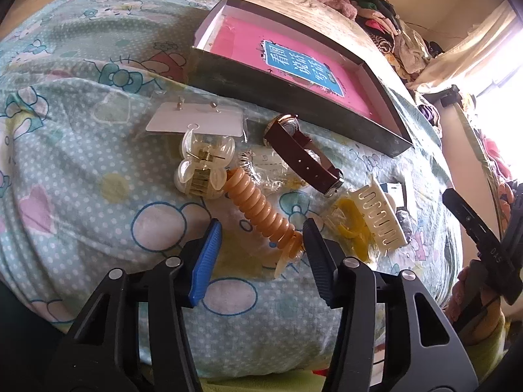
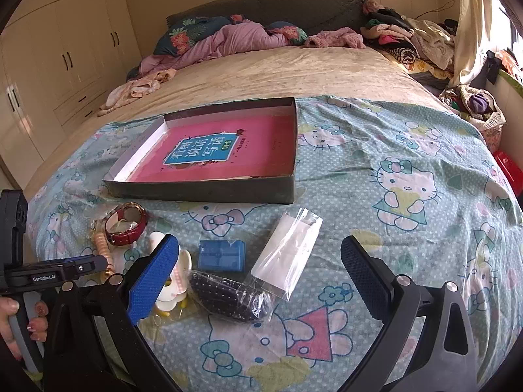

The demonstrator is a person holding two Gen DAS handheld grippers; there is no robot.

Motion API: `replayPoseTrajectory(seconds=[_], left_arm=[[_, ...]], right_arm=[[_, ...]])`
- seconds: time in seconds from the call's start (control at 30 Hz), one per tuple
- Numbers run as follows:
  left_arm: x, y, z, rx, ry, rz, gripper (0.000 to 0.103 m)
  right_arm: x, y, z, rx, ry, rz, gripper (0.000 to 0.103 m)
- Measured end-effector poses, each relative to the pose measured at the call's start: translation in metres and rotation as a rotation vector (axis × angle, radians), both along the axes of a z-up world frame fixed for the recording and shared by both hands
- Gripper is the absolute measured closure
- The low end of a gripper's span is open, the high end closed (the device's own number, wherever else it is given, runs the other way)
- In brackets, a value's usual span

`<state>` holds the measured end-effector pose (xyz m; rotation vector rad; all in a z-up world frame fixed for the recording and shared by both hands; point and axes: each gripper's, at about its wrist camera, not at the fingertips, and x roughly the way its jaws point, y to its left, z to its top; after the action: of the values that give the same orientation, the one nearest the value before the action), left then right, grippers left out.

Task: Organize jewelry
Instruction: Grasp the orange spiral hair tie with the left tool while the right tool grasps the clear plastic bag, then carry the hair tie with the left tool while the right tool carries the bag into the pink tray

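A wide bed (image 2: 278,68) fills the room, covered by a tan bedspread with a pale turquoise cartoon-cat sheet (image 2: 408,163) spread over its near end. At the head stands a dark grey-green upholstered headboard (image 2: 261,6), with a floral pillow (image 2: 183,36) and a rumpled pink quilt (image 2: 235,40) below it. Cream built-in wardrobes (image 2: 65,49) with dark handles line the left wall, drawers beneath them. The walls are plain beige. On the right, heaped clothes (image 2: 412,42) lie along the bed's edge beside a pale curtain (image 2: 470,26). Strong daylight pours through the window (image 1: 503,55) there, washing that corner white.
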<state>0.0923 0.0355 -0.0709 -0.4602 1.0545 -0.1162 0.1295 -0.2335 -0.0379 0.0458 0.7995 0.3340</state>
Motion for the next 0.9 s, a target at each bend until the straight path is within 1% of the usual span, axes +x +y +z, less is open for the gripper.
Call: replayPoseTrajectory(seconds=[0.03, 0.13, 0.2, 0.3, 0.33, 0.37, 0.47, 0.5, 0.6, 0.63, 0.67, 0.7, 0.9], left_arm=[[0.002, -0.001, -0.001, -0.008, 0.0, -0.001, 0.066], [0.006, -0.003, -0.003, -0.014, -0.001, 0.002, 0.067], [0.008, -0.003, -0.003, -0.014, -0.003, 0.002, 0.072], [0.009, -0.004, -0.004, -0.01, -0.009, 0.003, 0.073], [0.01, -0.005, -0.004, -0.004, -0.012, 0.001, 0.073], [0.01, -0.006, -0.004, 0.0, -0.016, -0.002, 0.074], [0.01, -0.007, -0.003, 0.014, -0.028, -0.009, 0.075], [0.011, -0.007, -0.003, 0.016, -0.031, -0.011, 0.075], [0.008, -0.009, 0.0, 0.029, -0.048, -0.022, 0.077], [0.007, -0.009, 0.001, 0.031, -0.054, -0.024, 0.083], [0.007, -0.01, 0.002, 0.029, -0.058, -0.028, 0.083], [0.005, -0.009, 0.003, 0.037, -0.065, -0.03, 0.083], [-0.007, -0.011, 0.013, 0.062, -0.107, -0.051, 0.083]], right_arm=[[0.003, -0.001, -0.003, -0.003, 0.01, -0.009, 0.004], [0.012, -0.006, -0.011, 0.003, 0.037, -0.029, 0.004], [0.02, -0.009, -0.019, 0.007, 0.065, -0.038, 0.004], [0.031, -0.012, -0.029, 0.03, 0.11, -0.049, 0.004], [0.034, -0.012, -0.032, 0.033, 0.12, -0.054, 0.007], [0.038, -0.013, -0.035, 0.036, 0.133, -0.056, 0.016], [0.047, -0.012, -0.044, 0.059, 0.182, -0.055, 0.029], [0.049, -0.012, -0.047, 0.067, 0.195, -0.06, 0.031], [0.051, -0.01, -0.05, 0.065, 0.186, -0.058, 0.036], [0.052, -0.009, -0.051, 0.064, 0.183, -0.053, 0.042], [0.052, -0.008, -0.052, 0.062, 0.183, -0.048, 0.049], [0.053, -0.008, -0.054, 0.065, 0.186, -0.047, 0.053], [0.045, -0.017, -0.05, 0.13, 0.164, -0.042, 0.056]])
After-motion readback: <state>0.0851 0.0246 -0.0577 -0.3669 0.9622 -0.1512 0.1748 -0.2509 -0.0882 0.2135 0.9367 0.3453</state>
